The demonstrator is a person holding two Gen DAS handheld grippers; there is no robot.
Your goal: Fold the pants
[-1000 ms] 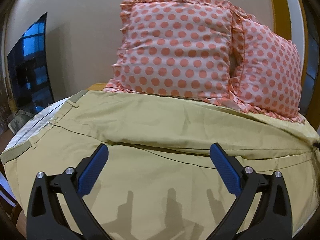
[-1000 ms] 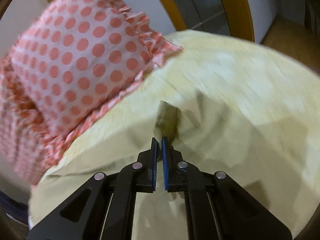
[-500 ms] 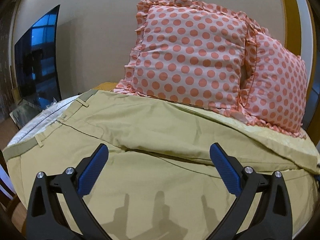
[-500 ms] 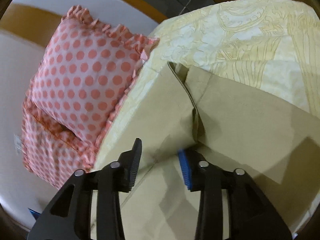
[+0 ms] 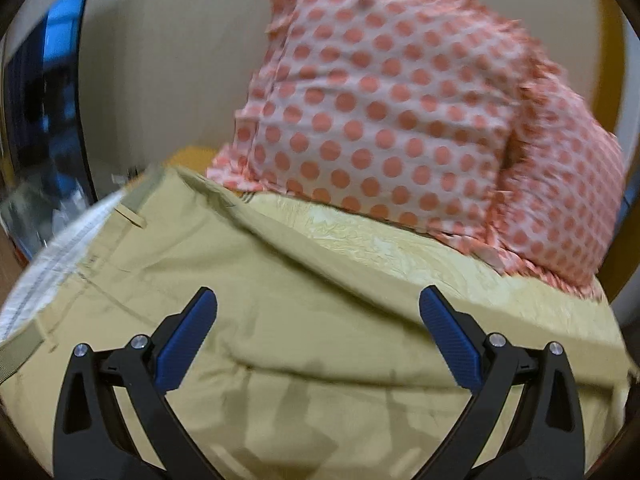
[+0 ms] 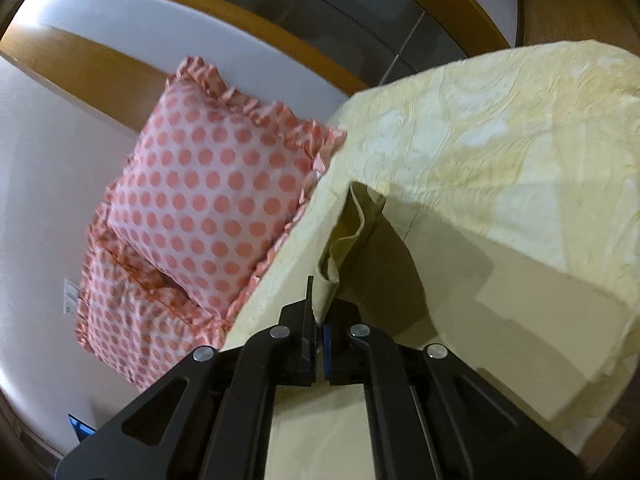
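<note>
Tan pants (image 5: 256,304) lie spread on a bed, waistband with belt loops at the left. My left gripper (image 5: 318,312) is open and empty, hovering just above the pants' middle. In the right wrist view my right gripper (image 6: 318,320) is shut on a bunched fold of the pants' hem (image 6: 344,240), which is lifted off the bed; the rest of the leg (image 6: 520,312) lies flat to the right.
A pale yellow patterned bedspread (image 6: 500,128) covers the bed. Two pink polka-dot pillows (image 5: 384,108) (image 6: 212,204) lean on the wall at the head. A dark screen (image 5: 44,120) stands at the left. The bed's edge drops off at the right.
My right gripper opened half a second ago and has shut again on the pants' hem, lifting it. My left gripper stayed open and shifted slightly; the far pants edge has pulled back from the pillows.
</note>
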